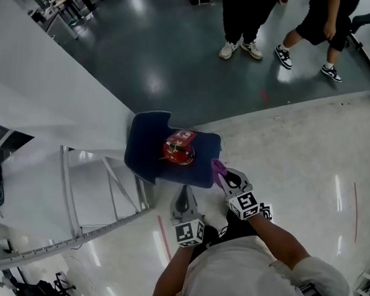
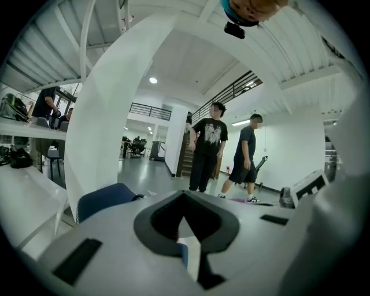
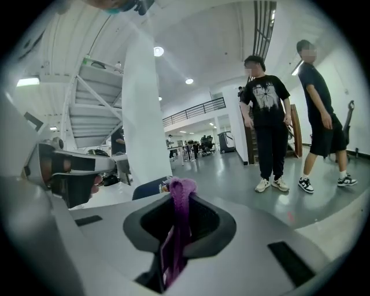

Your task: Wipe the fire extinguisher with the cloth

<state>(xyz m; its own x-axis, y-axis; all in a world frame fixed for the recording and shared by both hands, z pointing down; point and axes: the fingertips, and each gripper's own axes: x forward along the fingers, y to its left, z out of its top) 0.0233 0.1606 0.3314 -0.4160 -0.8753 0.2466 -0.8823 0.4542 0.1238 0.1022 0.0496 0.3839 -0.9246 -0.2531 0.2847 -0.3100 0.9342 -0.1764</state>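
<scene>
Right claw point(image 3: 180, 215) is closed tight on the purple cloth point(image 3: 181, 193), which stands up between the jaws as a bunched fold and hangs down in the slot below them. From the head view that same claw point(image 1: 223, 176) reaches forward with the cloth point(image 1: 217, 169) at its tip, just at the near right edge of a dark blue seat point(image 1: 147, 151). Left claw point(image 1: 182, 194) sits nearer the person's body, its jaws drawn together to a point with nothing between them; its own view shows the left claw point(image 2: 188, 240) closed down to a thin slit through which only pale floor and a sliver of blue appear. The fire extinguisher point(image 1: 179, 147) rests on the middle of the seat, a short red shape seen from steeply above. Its long axis seems to run away from the person, with the round red end nearer and a pale labelled part at the far end; whether it stands or lies cannot be told from this angle. Neither claw touches it, and the cloth is near it but apart. Beyond the seat, two people point(image 1: 244, 20) stand on the dark grey floor point(image 1: 159, 56), and a white staircase point(image 1: 54, 168) fills the left side.
</scene>
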